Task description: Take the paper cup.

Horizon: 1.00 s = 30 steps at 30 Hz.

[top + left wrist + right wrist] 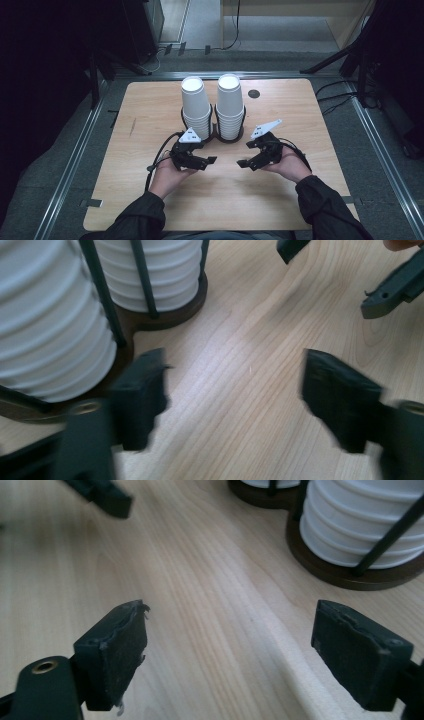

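Left tool [209, 161]: held in the person's left hand [167, 176], low over the wooden counter [150, 115], jaws spread wide apart with nothing between them. Right tool [243, 163]: held in the right hand [292, 167], jaws likewise wide apart and empty, tips pointing inward toward the left tool across a patch of bare wood.

Two stacks of white paper cups, upside down, stood side by side at the middle of the counter: left stack [195, 106], right stack [230, 105]. Both sat in a dark double holder [216, 134] with thin upright rods. No brand, label or writing could be read on cups, holder or tools.

High view: showed a small dark round disc [254, 93] near the counter's far edge, and a grey three-cornered plate on each tool. Left gripper view: showed the ribbed cup rims [50, 325] up close behind the rods, the holder's brown base, and the right tool's tips at top right. Right gripper view: showed frayed pads [122, 650] and wood grain.
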Tool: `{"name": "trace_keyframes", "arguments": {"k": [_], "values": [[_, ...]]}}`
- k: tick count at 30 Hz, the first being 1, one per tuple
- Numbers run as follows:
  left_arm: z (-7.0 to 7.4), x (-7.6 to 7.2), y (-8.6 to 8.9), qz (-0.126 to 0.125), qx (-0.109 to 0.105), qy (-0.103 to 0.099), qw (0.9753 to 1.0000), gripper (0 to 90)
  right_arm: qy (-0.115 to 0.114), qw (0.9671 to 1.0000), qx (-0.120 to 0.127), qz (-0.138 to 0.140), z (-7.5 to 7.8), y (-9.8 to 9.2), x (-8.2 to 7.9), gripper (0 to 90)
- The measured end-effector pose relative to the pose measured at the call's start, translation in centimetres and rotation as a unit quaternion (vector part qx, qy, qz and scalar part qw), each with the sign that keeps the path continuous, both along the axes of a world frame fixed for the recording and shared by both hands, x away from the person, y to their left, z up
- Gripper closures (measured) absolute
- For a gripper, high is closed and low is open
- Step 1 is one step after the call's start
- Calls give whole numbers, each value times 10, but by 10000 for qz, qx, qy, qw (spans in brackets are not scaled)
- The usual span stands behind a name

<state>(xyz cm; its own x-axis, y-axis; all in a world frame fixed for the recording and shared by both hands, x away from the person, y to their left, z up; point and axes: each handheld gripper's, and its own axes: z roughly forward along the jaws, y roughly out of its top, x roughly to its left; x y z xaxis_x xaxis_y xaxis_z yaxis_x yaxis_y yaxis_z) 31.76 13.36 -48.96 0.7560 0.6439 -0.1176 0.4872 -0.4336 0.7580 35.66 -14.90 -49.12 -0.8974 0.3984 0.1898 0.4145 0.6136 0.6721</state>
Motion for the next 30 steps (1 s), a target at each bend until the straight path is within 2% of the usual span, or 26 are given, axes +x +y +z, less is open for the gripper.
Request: {"name": "trace_keyframes", "arguments": {"k": [2,4,7,10,12,13,14,16,19,22,24,26,29,30], "values": [[1,1,3,17,-56,64,10000,291,51,10000,-43,15,-1,0,-1,155],[-1,2,6,-3,-135,130,9998,343,194,9998,-20,72,-2,2,-1,151],[-1,2,4,-38,-110,141,9998,366,119,9998,-94,97,-3,3,-1,130],[-1,4,3,-41,-200,171,9996,364,195,9997,-126,82,-5,4,-1,145],[-2,4,4,-79,-118,200,9997,384,259,9996,-28,97,-4,5,0,143],[-2,4,4,-91,-53,225,9997,390,224,9997,30,15,-2,4,0,137],[-2,3,4,-98,4,225,9997,400,201,9994,229,-192,3,1,2,135],[-2,2,4,-106,-30,265,9996,400,237,9988,326,-286,5,-2,4,136],[2,-4,5,-100,-187,306,9993,402,142,9979,463,-440,11,-10,3,212],[4,-7,4,-114,-107,192,9997,418,148,9978,499,-409,13,-12,2,260],[7,-8,3,-80,-147,166,9997,472,229,9977,518,-375,13,-13,2,318],[7,-7,2,-46,-196,211,9996,519,220,9977,511,-385,13,-12,1,337],[8,-4,3,-37,-211,275,9994,566,163,9982,469,-342,14,-13,1,367],[8,-3,4,-34,-210,239,9995,567,62,9984,467,-314,14,-14,-1,386]]}}
